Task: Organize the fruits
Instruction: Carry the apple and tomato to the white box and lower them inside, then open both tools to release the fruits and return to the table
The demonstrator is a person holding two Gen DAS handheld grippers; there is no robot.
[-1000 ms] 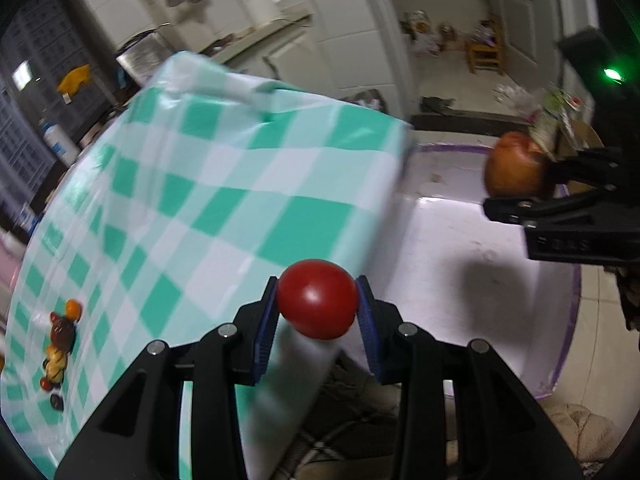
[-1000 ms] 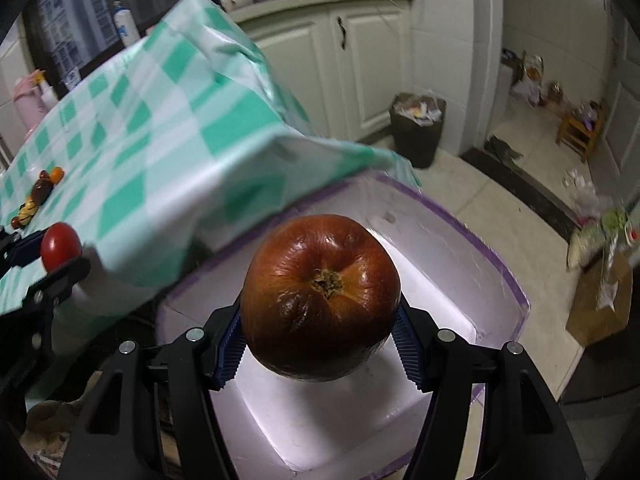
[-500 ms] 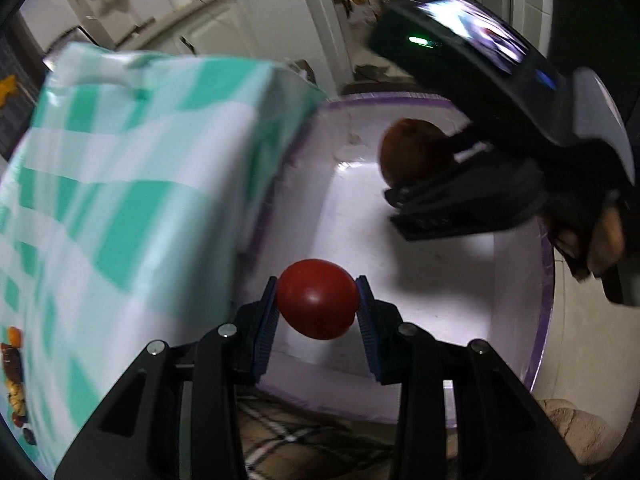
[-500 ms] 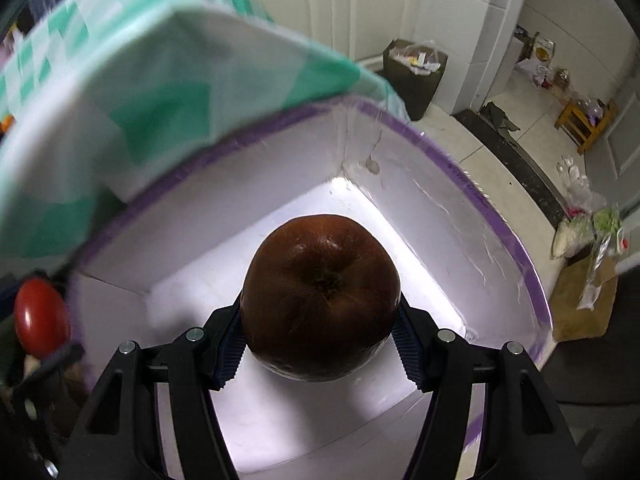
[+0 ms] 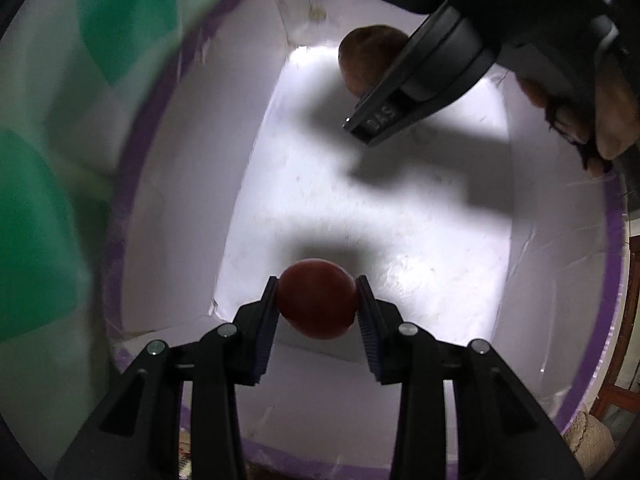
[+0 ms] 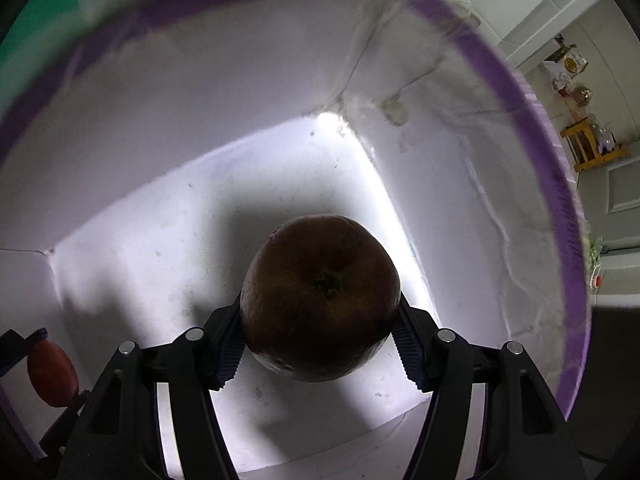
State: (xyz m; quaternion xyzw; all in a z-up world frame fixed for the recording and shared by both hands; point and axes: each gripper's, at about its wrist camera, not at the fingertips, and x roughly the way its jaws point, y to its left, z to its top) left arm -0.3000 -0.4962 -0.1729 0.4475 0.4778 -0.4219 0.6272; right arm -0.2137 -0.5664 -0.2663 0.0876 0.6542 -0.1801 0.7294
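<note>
**A:** Start with what's nearest. What are the jaws doing?

**B:** The left gripper (image 5: 316,306) is clamped narrow on a small red tomato (image 5: 316,304), blue pads pressed on both sides. The right gripper (image 6: 320,330) stands about half spread, pinching a large brown apple (image 6: 320,298) with its stem end facing the camera.

**A:** And where are the fruits relative to the box?

**B:** Both hang inside the white box (image 5: 180,200), below its purple rim (image 6: 560,200), neither one touching the floor of the box. The tomato sits toward the near wall in the left wrist view. The apple (image 5: 366,60) is farther in, close to the far corner where the walls meet.

**A:** Room to move?

**B:** The white floor (image 5: 400,220) between the two fruits is bare apart from the shadows, so they are well apart. In the right wrist view the tomato (image 6: 52,376) shows low at the left edge, beside the left wall.

**A:** Anything crowding the rim?

**B:** A green checked cloth (image 5: 40,220) hangs just outside the left side of the box, blurred. A hand (image 5: 600,112) on the right gripper's handle is over the right rim. Beyond the far corner, tiled floor and a small wooden stool (image 6: 592,144).
</note>
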